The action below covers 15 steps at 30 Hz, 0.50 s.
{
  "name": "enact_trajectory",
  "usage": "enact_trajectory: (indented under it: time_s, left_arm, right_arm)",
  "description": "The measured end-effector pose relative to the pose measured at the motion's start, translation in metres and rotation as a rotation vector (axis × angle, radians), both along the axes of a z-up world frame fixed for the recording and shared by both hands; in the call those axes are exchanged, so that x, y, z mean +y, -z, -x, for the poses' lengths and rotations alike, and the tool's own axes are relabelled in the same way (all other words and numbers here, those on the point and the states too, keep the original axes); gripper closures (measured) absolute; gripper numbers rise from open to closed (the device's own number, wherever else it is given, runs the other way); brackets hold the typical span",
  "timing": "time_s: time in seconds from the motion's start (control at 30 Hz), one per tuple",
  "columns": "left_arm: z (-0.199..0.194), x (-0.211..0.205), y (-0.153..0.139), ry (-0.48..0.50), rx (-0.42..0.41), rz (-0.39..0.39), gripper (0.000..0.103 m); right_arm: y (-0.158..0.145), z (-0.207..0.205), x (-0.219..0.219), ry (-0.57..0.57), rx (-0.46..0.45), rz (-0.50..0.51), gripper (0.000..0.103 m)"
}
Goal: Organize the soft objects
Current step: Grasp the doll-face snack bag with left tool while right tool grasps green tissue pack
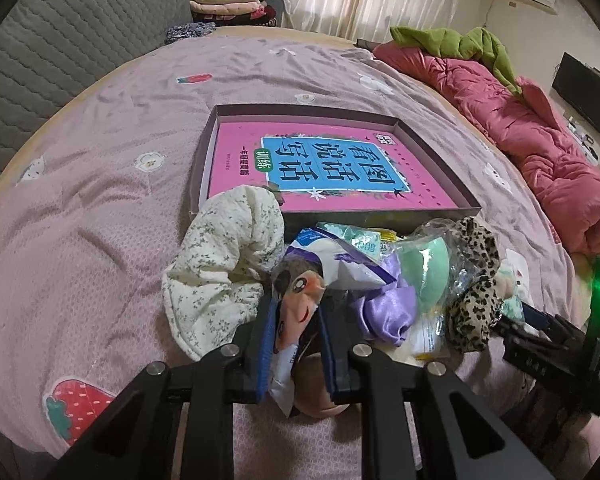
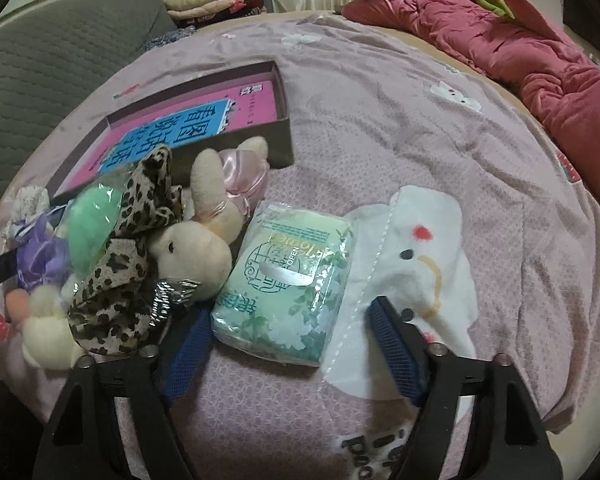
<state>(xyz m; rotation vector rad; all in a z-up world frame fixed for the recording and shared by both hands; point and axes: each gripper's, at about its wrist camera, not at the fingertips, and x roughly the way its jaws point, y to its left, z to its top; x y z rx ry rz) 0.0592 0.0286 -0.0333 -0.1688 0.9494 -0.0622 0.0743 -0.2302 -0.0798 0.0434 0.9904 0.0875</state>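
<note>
In the left wrist view my left gripper (image 1: 298, 322) is shut on a plastic-wrapped cartoon-face doll (image 1: 300, 300) at the near end of a pile. Around it lie a white floral cloth (image 1: 224, 264), a purple satin scrunchie (image 1: 384, 308), a bagged green puff (image 1: 424, 268) and a leopard-print cloth (image 1: 474, 280). In the right wrist view my right gripper (image 2: 288, 308) stands open astride a green tissue pack (image 2: 288, 280), its blue pads (image 2: 392, 344) apart from the pack's sides. A cream plush bunny (image 2: 196, 240) and a pink scrunchie (image 2: 244, 180) lie just left of the pack.
A shallow brown box (image 1: 380, 216) holding a pink book (image 1: 332, 156) sits behind the pile on the lilac bedspread (image 1: 100, 200). A pink quilt (image 1: 540, 140) with a green blanket (image 1: 460, 44) lines the right side. Folded clothes (image 1: 228, 4) and a grey padded cover (image 1: 60, 40) are at the back left.
</note>
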Motion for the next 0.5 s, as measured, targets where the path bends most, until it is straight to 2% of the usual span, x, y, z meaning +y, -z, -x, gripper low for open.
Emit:
enact_trajectory:
  time_s: [0.03, 0.1, 0.27, 0.5]
  left_arm:
    - [0.001, 0.001, 0.0, 0.004, -0.001, 0.014, 0.084]
    - [0.002, 0.003, 0.0, 0.001, -0.001, 0.024, 0.086]
    - [0.002, 0.005, -0.001, -0.003, -0.002, 0.049, 0.087]
    - [0.0, 0.007, -0.01, -0.011, -0.038, 0.081, 0.088]
  right_arm:
    - [0.0, -0.001, -0.003, 0.004, 0.001, -0.008, 0.043]
    - [-0.002, -0.002, -0.011, 0.017, 0.0, -0.03, 0.049]
    - [-0.007, 0.0, -0.022, 0.021, -0.018, -0.079, 0.052]
    - [-0.023, 0.006, -0.02, 0.015, -0.092, -0.057, 0.052]
